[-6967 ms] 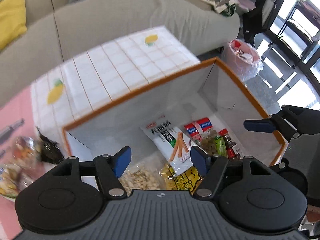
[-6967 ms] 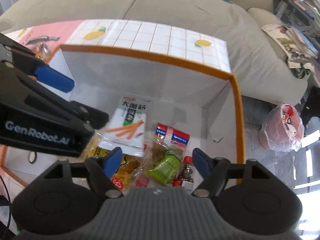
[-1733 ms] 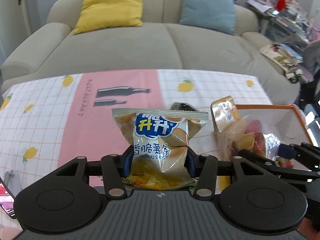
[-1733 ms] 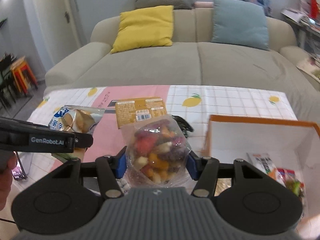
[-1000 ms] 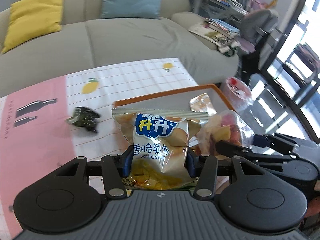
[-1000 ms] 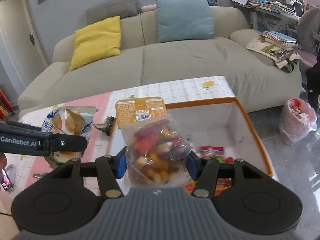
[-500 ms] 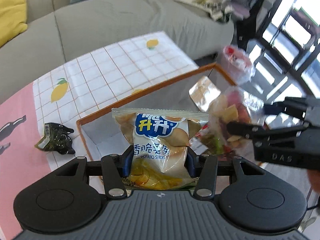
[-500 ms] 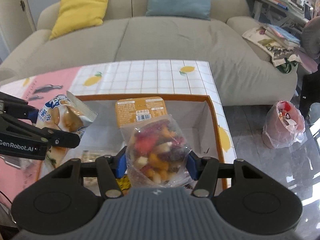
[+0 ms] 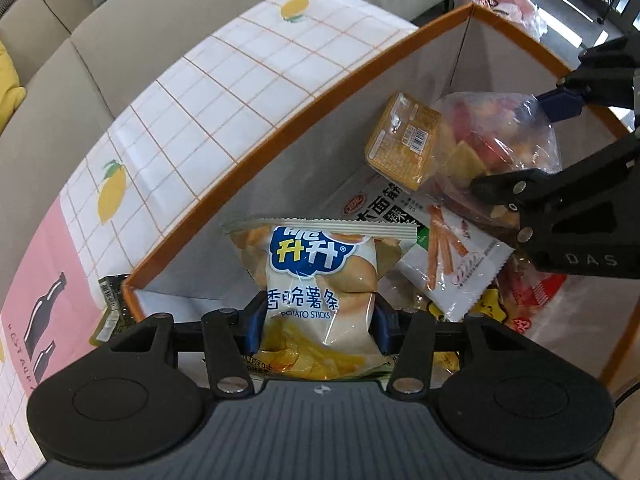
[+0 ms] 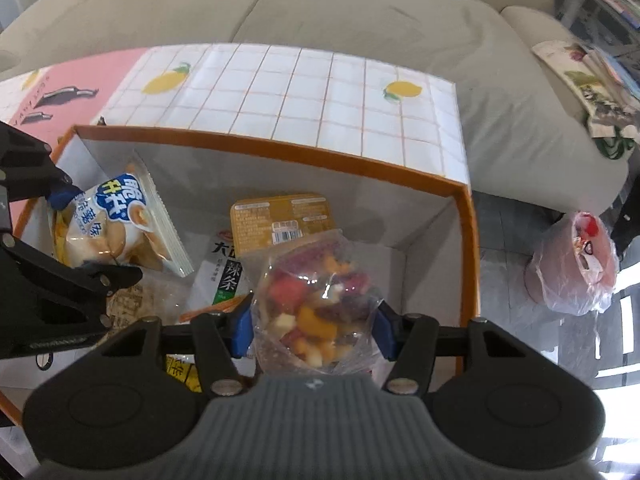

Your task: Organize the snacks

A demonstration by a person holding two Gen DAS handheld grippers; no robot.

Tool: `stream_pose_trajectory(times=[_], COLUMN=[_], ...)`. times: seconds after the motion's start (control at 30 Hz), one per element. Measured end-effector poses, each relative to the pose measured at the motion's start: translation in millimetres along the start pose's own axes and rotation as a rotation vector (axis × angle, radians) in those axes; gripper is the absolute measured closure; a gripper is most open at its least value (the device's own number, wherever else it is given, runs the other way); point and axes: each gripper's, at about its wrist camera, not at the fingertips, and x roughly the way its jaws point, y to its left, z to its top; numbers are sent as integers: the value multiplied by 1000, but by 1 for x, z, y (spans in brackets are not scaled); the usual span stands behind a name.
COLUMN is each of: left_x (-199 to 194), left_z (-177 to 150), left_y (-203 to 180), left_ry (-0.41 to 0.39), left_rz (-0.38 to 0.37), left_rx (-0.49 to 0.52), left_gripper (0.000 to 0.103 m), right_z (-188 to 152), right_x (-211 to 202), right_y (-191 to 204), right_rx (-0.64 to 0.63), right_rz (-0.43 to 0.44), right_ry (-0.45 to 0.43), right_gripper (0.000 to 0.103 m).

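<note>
Box (image 9: pixel 280 128) sits directly under both tools: white inside, orange rim, open top, on the lemon-print tablecloth (image 9: pixel 224 80) with the sofa (image 10: pixel 320 4) behind.

Left gripper (image 9: pixel 318 320) is clamped on the potato sticks bag (image 9: pixel 316 280), blue pads pressing its lower half, bag's long axis running straight out along the fingers. It hangs over the box's left end, close to the long wall and the near-left corner.

Right gripper (image 10: pixel 316 330) is clamped on the clear fruit-candy bag (image 10: pixel 316 300), gripped across the bulge, with the bag's yellow label card (image 10: pixel 282 216) pointing away from the tool. It's over the middle-to-right part of the box.

Both bags are off the floor of the box (can't tell how much clearance is left). Below them lie the white snack-stick packet (image 9: pixel 436 256), a red packet (image 9: pixel 536 292) and some yellow wrappers.

Relation that matters: the drop target is straight ahead along each tool's fingers, both point steeply down into the box. Left covers the left end, right covers the right, the two bags are near each other but apart.

My read: next is letting go, and each bag should land on the pile. A dark wrapper (image 9: pixel 114 304) lies outside the box's left corner, nearer the left hand. The pink bin bag (image 10: pixel 576 264) on the floor is irrelevant.
</note>
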Motion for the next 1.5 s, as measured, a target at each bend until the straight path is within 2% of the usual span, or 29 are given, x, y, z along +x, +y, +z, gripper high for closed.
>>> stream_pose_trajectory(times=[0.17, 0.27, 0.37, 0.43, 0.47, 0.5, 0.87, 1.2, 1.5], left_x=[13, 16, 15, 14, 11, 8, -32, -87, -136], left_z=[-1, -1, -1, -1, -2, -3, -17, -50, -108], left_y=[-3, -3, -5, -7, -8, -9, -5, 10, 26], left_ry=[24, 24, 17, 5, -8, -27, -100, -243, -372], left_rz=[2, 10, 4, 11, 25, 40, 17, 33, 59], left_rx=[27, 25, 25, 43, 54, 63, 54, -47, -171], left_gripper=[44, 36, 34, 28, 21, 17, 16, 16, 16], right_z=[3, 3, 1, 0, -1, -1, -1, -21, -53], right_x=[13, 21, 29, 29, 28, 27, -2, -59, -104], right_y=[2, 3, 5, 6, 6, 5, -4, 12, 58], right_rx=[-8, 10, 19, 20, 19, 20, 80, 200, 340], right_rz=[18, 33, 24, 20, 16, 10, 16, 1, 31], right_ry=[8, 32, 42, 36, 37, 38, 8, -138, -302], right_gripper=[46, 46, 45, 44, 42, 39, 24, 24, 24])
